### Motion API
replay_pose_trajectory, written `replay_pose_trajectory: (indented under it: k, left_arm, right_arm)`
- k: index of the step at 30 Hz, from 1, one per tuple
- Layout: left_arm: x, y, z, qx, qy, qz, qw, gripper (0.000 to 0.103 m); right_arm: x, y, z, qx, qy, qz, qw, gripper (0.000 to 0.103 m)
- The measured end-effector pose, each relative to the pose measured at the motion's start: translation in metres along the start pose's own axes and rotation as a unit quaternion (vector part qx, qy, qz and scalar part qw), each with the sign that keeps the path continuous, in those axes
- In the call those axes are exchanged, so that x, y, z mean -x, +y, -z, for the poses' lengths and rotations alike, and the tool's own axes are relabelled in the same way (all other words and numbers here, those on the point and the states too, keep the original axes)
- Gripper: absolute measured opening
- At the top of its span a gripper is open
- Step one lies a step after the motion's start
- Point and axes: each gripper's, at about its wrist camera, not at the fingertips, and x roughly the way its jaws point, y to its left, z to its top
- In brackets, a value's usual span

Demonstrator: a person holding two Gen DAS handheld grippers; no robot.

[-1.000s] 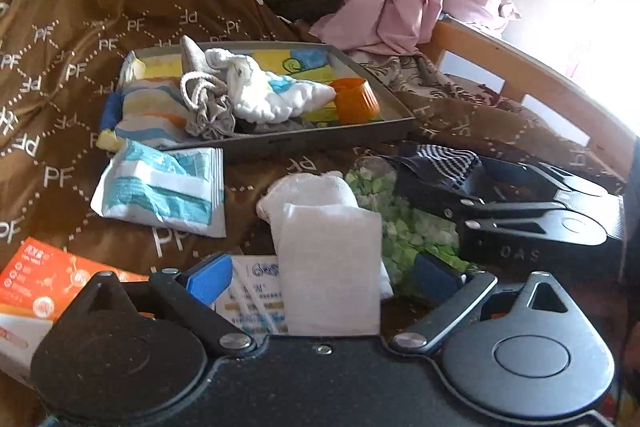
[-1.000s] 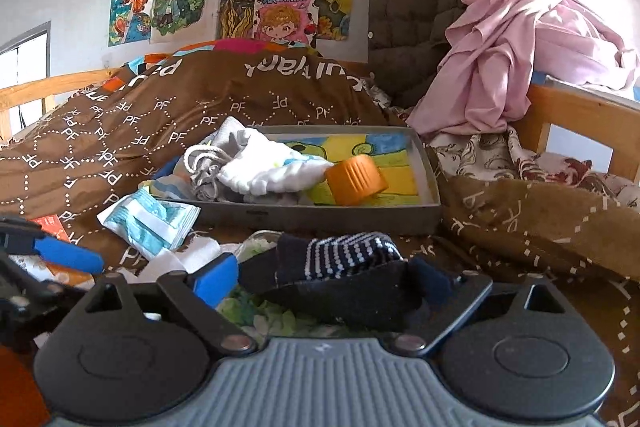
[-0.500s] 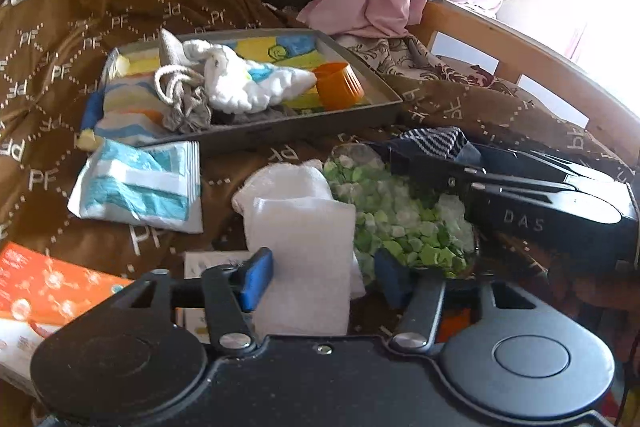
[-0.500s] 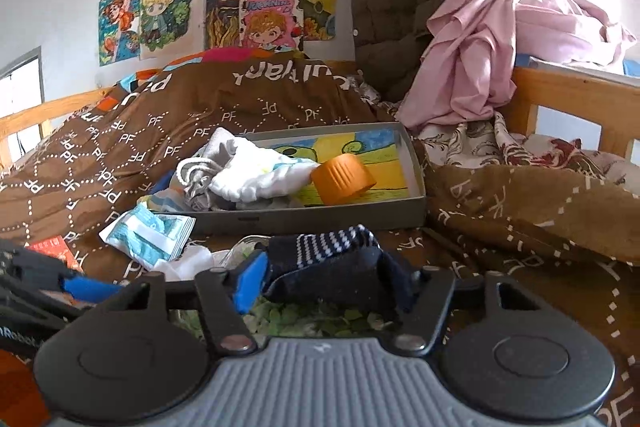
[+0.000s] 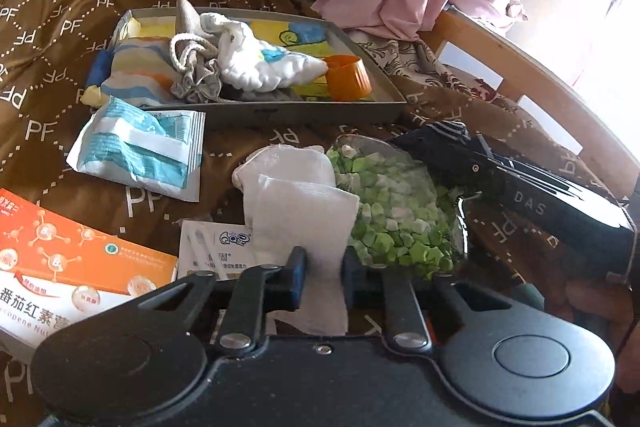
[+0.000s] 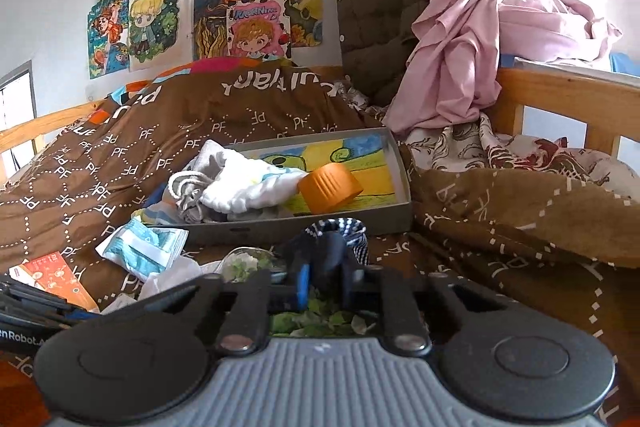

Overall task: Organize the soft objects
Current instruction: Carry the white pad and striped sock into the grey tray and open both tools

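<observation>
Left tongs (image 5: 323,277) are clamped on the near end of the white sock (image 5: 300,211), whose long axis runs straight away from the camera, its rounded far end pointing at the tray. Its near edge is cut off behind the tongs' body. Right tongs (image 6: 325,281) are pinched together on the dark striped sock (image 6: 340,239), bunched upward, striped cuff on top; which way it lies is hard to tell. Beneath both sits a bag of green bits (image 5: 392,203), touching the white sock's right side. To the left, an orange box (image 5: 68,267) and a blue-and-white packet (image 5: 140,151) crowd the brown blanket (image 5: 60,19); bare blanket shows on the right. Farther on, the grey tray (image 5: 304,107) holds a white cloth bundle (image 5: 264,63), a grey drawstring pouch (image 5: 196,67) and an orange cap (image 5: 347,77) tipped on its side; its right part is open. Beyond, pink clothes (image 6: 472,39) drape the wooden bed rail (image 6: 560,87).
</observation>
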Motion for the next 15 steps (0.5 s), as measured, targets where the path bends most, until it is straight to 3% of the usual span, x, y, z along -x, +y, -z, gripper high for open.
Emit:
replay_pose_trajectory:
  k: [2, 15]
  left_arm:
    - [0.003, -0.002, 0.001, -0.002, -0.001, -0.008, 1.0000, 0.008]
    - [0.043, 0.017, 0.012, 0.052, -0.030, -0.039, 0.9975, 0.006]
  right_arm:
    - [0.001, 0.002, 0.000, 0.003, -0.001, -0.002, 1.000, 0.011]
    - [0.014, 0.016, -0.003, 0.003, -0.015, -0.047, 0.999, 0.008]
